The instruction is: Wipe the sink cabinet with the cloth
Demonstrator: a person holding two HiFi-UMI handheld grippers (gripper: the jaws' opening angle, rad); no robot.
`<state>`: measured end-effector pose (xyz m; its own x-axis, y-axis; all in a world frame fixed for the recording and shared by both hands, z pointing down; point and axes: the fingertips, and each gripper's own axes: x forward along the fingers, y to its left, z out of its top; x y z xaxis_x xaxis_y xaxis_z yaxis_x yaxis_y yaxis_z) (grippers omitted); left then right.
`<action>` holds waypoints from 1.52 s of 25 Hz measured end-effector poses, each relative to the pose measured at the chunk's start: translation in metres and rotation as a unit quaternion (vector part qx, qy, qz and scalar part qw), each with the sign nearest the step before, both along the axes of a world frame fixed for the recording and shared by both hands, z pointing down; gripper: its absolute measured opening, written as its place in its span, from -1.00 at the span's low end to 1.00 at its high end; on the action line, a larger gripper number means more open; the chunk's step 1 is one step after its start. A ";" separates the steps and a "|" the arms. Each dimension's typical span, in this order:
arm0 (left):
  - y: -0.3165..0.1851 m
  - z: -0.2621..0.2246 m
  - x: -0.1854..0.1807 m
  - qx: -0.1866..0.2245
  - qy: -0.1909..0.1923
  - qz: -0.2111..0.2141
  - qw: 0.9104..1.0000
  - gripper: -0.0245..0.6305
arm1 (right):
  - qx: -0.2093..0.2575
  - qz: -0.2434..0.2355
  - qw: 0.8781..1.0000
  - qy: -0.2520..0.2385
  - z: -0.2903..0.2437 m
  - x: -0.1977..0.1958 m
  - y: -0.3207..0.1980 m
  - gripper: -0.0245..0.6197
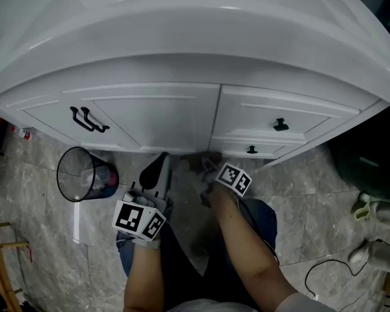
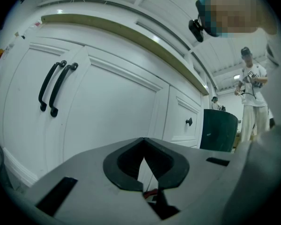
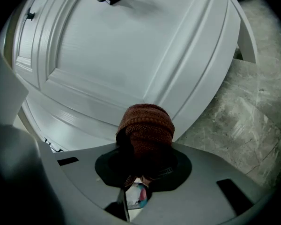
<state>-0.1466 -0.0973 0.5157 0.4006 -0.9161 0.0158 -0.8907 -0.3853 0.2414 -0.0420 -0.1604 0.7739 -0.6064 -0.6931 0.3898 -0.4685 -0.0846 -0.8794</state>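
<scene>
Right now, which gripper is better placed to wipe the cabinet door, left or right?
Right. The right gripper is shut on the brown cloth and points at the cabinet door. The left gripper is shut with nothing in it.

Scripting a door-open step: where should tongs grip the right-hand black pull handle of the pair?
Likely mid-bar on the pull handle, coming straight from the front, tongs closing sideways: the bar runs near-vertical and stands off the cabinet front, fixed at both ends.
</scene>
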 end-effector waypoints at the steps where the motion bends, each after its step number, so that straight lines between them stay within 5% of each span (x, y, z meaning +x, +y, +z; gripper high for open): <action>1: -0.002 0.002 -0.001 -0.003 -0.002 -0.001 1.000 -0.89 | 0.006 0.001 1.000 -0.004 -0.006 0.000 -0.001 -0.71; 16: -0.023 0.029 0.002 -0.027 -0.016 0.010 0.999 -0.89 | 0.112 -0.009 0.988 -0.106 -0.145 -0.001 -0.001 -0.70; 25: -0.023 0.026 0.025 -0.019 -0.012 0.036 0.999 -0.89 | 0.253 -0.039 0.957 -0.139 -0.235 -0.001 0.000 -0.70; 31: -0.024 0.018 0.041 -0.010 0.011 0.039 0.999 -0.89 | 0.351 -0.089 0.919 -0.159 -0.284 0.001 0.014 -0.70; 35: -0.017 0.013 0.056 -0.015 0.038 0.037 0.998 -0.89 | 0.354 -0.091 0.918 -0.156 -0.280 0.022 0.021 -0.70; 38: -0.005 0.007 0.077 -0.027 0.033 0.049 0.998 -0.89 | 0.382 -0.109 0.913 -0.089 -0.287 0.036 0.031 -0.70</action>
